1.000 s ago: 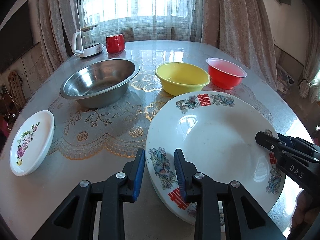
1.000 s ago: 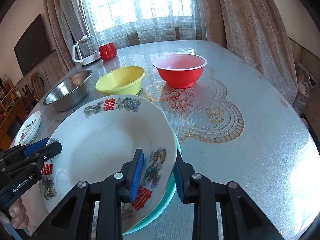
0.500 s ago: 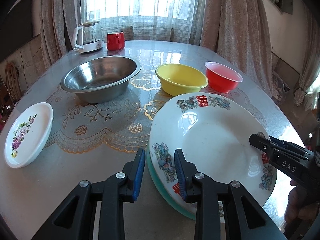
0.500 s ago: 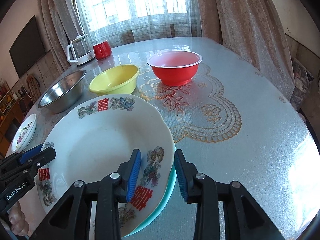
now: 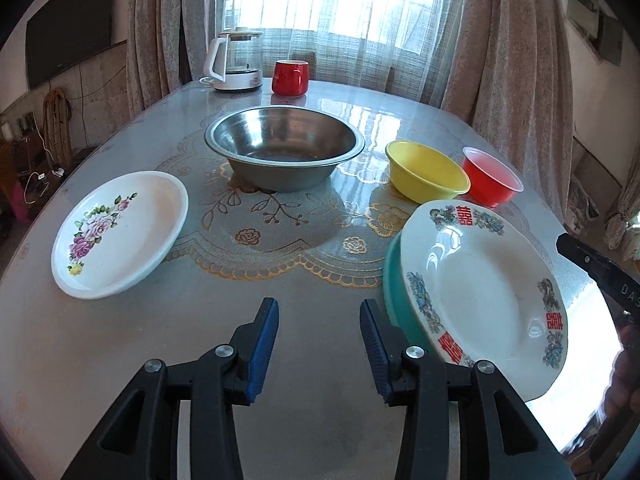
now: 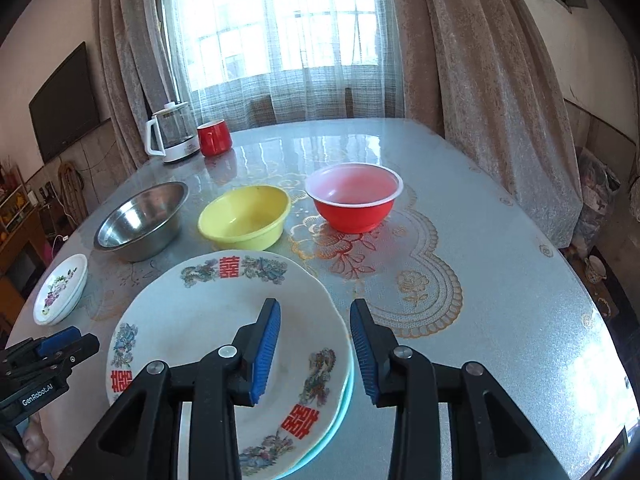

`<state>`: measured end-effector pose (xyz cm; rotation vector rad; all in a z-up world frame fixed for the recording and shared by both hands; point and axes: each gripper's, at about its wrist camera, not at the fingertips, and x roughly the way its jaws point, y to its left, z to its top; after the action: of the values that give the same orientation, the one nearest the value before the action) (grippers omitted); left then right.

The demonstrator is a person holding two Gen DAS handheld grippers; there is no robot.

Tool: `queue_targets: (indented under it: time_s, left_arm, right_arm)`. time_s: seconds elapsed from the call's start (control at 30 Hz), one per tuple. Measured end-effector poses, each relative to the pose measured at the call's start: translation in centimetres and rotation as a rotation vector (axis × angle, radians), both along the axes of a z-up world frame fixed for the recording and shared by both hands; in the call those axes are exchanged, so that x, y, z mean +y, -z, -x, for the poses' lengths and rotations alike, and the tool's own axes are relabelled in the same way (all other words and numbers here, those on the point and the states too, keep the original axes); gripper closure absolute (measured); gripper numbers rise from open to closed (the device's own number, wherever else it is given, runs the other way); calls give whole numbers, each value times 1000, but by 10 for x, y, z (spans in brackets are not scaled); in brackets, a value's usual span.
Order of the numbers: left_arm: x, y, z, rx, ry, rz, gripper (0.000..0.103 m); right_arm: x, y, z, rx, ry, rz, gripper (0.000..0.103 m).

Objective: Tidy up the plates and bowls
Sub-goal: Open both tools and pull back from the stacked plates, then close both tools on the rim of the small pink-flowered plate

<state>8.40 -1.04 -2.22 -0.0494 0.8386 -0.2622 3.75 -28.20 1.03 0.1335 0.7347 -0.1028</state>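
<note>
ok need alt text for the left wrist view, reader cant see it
The left gripper, jaws opening and empty, hangs over a table beside a patterned plate stacked on a teal plate. Beyond lie a floral plate, steel bowl, yellow bowl and red bowl.

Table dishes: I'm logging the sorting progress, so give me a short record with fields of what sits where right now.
stack: patterned plate on teal plate, near edge
loose plate: flowered plate, alone at the left
bowls: steel bowl, yellow bowl, red bowl, in a row, not nested
far end: kettle and red cup by the window
left tongs: opening, nothing between them, beside the stack
right tongs: opening, above the patterned plate's rim, not gripping it
</note>
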Motion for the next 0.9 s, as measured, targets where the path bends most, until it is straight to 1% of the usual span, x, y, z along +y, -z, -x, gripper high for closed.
queue_targets:
  time_s: [0.1,0.23,0.33,0.43,0.5,0.57,0.6,0.67,0.73,0.77,0.83,0.9]
  left_arm:
    - [29,-5,4,-31,-60,27,60]
    - [72,-10,6,-51,-146,53,60]
    - [110,-10,3,-56,-255,74,60]
    - [144,-6,-2,-50,-319,95,60]
    - [163,-2,-7,-50,-353,105,59]
    - [180,1,-13,-44,-381,116,58]
    - [188,3,-16,-47,-396,114,56]
    - [201,5,-22,-47,-426,100,56]
    - [212,9,-28,-35,-431,119,57]
    - [217,11,-33,-23,-428,139,57]
    - [227,16,-41,19,-409,211,56]
    - [236,22,-49,55,-413,276,57]
  right_arm:
    - [28,-12,-8,-23,-117,-13,64]
    - [71,-18,-22,-13,-281,-44,64]
    - [105,-16,-35,18,-401,-95,63]
    - [141,-6,-48,71,-525,-151,63]
    - [163,4,-60,113,-578,-196,63]
    - [181,14,-72,159,-604,-258,63]
    - [189,18,-77,173,-607,-286,63]
    - [205,25,-89,191,-614,-320,64]
    - [221,30,-99,206,-617,-345,68]
    - [228,32,-105,218,-619,-355,69]
    - [240,38,-118,244,-597,-374,69]
    - [250,43,-129,257,-582,-376,71]
